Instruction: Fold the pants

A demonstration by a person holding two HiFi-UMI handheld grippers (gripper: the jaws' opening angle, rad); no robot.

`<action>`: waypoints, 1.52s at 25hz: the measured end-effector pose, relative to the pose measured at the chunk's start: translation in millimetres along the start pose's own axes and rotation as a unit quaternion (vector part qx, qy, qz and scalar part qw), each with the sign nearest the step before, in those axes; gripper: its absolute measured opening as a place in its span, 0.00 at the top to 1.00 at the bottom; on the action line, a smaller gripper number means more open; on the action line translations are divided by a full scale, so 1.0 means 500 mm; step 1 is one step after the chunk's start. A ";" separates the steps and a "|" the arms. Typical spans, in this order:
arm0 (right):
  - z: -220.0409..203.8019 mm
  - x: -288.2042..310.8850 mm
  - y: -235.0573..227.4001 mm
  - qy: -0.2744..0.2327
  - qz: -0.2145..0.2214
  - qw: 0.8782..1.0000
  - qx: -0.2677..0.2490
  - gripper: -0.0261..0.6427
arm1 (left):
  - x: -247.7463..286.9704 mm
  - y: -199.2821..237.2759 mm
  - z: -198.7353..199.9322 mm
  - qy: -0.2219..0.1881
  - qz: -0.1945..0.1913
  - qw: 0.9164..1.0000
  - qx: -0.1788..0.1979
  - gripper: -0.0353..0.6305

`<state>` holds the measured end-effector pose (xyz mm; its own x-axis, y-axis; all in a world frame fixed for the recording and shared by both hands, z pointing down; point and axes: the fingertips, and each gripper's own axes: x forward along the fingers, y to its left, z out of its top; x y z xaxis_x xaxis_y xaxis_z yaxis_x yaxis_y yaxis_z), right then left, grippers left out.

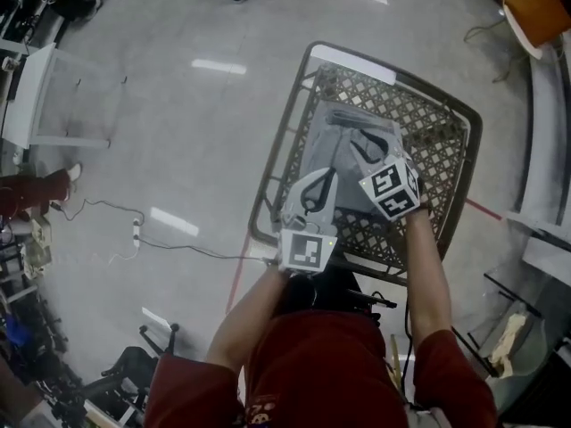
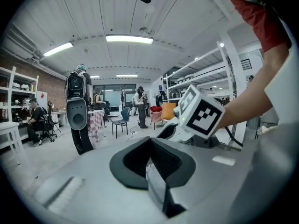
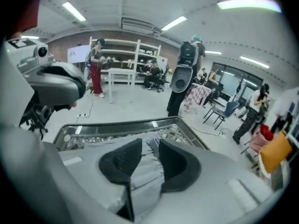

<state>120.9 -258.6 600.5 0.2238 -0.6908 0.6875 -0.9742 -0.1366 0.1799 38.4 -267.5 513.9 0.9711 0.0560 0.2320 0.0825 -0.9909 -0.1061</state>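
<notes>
Grey pants (image 1: 346,121) lie spread on a metal lattice table (image 1: 294,123). At their near edge my left gripper (image 1: 319,185) is shut, and in the left gripper view (image 2: 150,143) a thin strip of grey cloth (image 2: 156,183) shows pinched between its pads. It points almost level, out over the room. To its right, my right gripper (image 1: 368,145) hangs above the pants. Its jaws (image 3: 149,146) stand open, and only the cloth (image 3: 145,181) lying below shows in the gap. The right gripper's marker cube (image 2: 201,113) is close beside the left gripper.
The table's raised rim (image 3: 117,125) runs round the pants. An orange chair (image 1: 540,7) stands far right, a white shelf unit (image 1: 36,96) far left, and cables (image 1: 134,230) trail on the floor. A person with a backpack (image 2: 77,106) and others stand beyond.
</notes>
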 end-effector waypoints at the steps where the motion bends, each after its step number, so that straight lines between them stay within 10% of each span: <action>1: -0.004 -0.037 0.005 -0.013 -0.016 1.000 0.022 0.80 | -0.009 -0.012 0.005 -0.005 -0.006 1.000 0.001 0.94; 11: -0.044 -0.433 0.106 -0.110 -0.172 0.974 0.103 0.80 | -0.161 -0.124 0.098 -0.060 -0.020 0.998 0.017 0.94; 25: -0.076 -0.663 0.313 -0.160 -0.251 0.945 0.139 0.80 | -0.379 -0.221 0.155 -0.112 -0.041 0.992 0.028 0.94; 38: -0.124 -0.785 0.358 -0.223 -0.349 0.881 0.227 0.95 | -0.451 -0.284 0.144 -0.120 -0.030 0.992 0.010 0.94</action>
<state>-139.6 32.2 406.3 0.8379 -0.5228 0.1570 -0.5383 -0.8390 0.0789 -176.4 -130.7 407.0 0.9895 0.1447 0.0026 0.1440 -0.9824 -0.1188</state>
